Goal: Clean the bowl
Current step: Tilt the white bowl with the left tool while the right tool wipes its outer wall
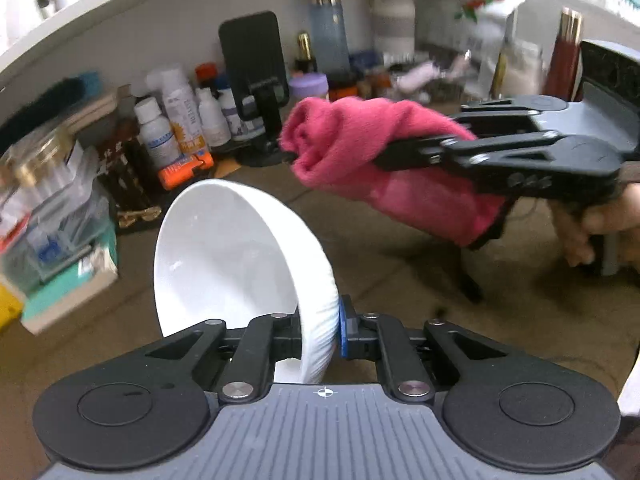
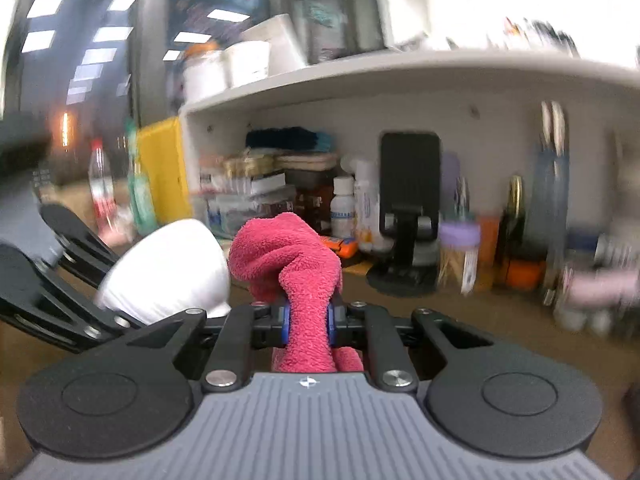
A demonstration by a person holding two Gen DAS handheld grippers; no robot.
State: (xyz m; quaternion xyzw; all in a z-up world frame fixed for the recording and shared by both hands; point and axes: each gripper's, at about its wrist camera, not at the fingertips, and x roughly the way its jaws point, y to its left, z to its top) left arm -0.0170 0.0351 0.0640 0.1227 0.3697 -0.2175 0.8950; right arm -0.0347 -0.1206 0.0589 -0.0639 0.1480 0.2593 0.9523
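The left gripper [image 1: 320,334], at the bottom centre of the left view, has its fingers closed on the rim of the white bowl [image 1: 236,264], which is tipped on edge above the bench [image 1: 400,264]. At right of that frame, the right gripper [image 1: 296,156] has its fingers clamped on a pink cloth [image 1: 360,148], close to the bowl but not touching it. Bottles [image 1: 176,120] crowd the upper left under a shelf [image 1: 160,8].
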